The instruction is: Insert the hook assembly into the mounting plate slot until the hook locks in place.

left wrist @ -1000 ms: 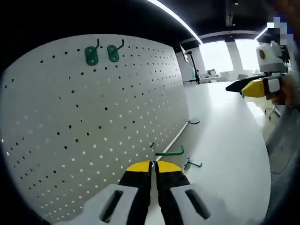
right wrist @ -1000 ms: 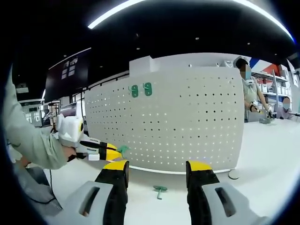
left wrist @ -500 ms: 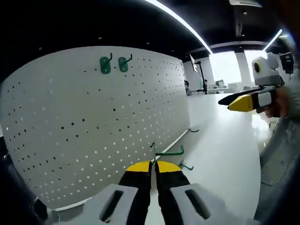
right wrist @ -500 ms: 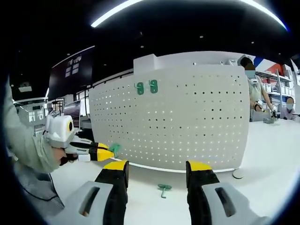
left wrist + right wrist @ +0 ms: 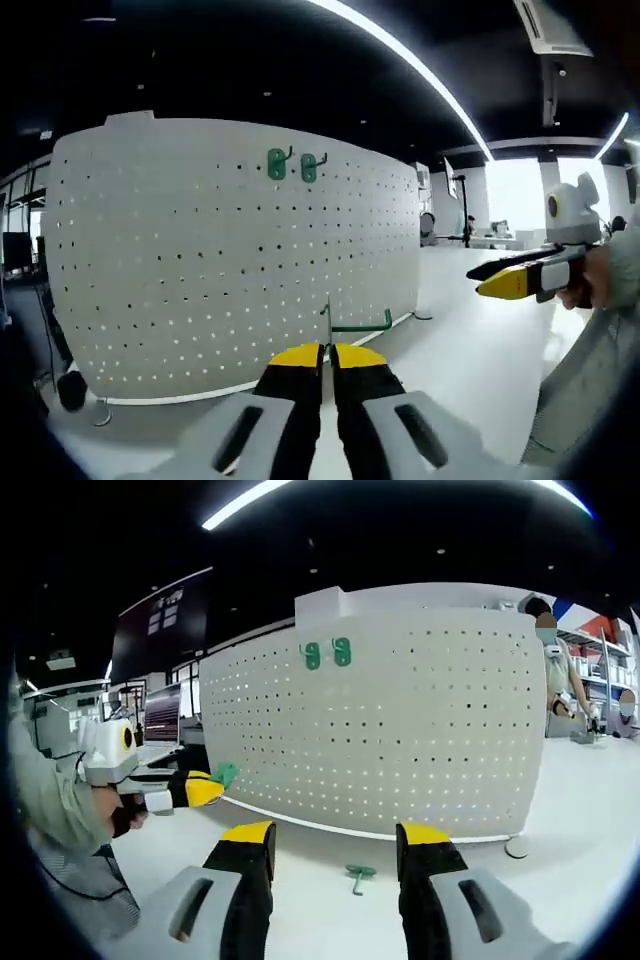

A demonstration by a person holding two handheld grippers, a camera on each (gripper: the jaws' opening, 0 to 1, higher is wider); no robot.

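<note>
Board: a white pegboard (image 5: 230, 260) stands upright on a white table (image 5: 470, 360); in the right gripper view the board (image 5: 400, 740) runs across the middle, its lower edge meeting the table (image 5: 580, 880) along a pale strip.
Board edges: in the left gripper view its right edge sits just past the held hook, and its left lower corner ends near a small wire hook (image 5: 100, 412) lying on the table.
Mounted hooks: two green hooks (image 5: 291, 165) hang side by side near the top of the board, also seen from the right (image 5: 327, 653).
Open room: bare table spreads to the right of the board in the left gripper view, and in front of the board in the right gripper view.
Left claw: the left gripper (image 5: 328, 352) has its jaws pressed together on a green hook (image 5: 352, 322), whose arm juts right, just in front of the board's lower part; from the right, this gripper (image 5: 205, 788) is left of the board with the hook (image 5: 227, 773) at its tip.
Right claw: the right gripper (image 5: 335, 832) has its jaws spread wide with nothing between them; from the left, it (image 5: 505, 280) hovers well apart from the board.
Loose hook: a green hook on the table (image 5: 358, 875) lies between the right jaws, in front of the board.
Person: a sleeve (image 5: 50, 800) shows at the left.
</note>
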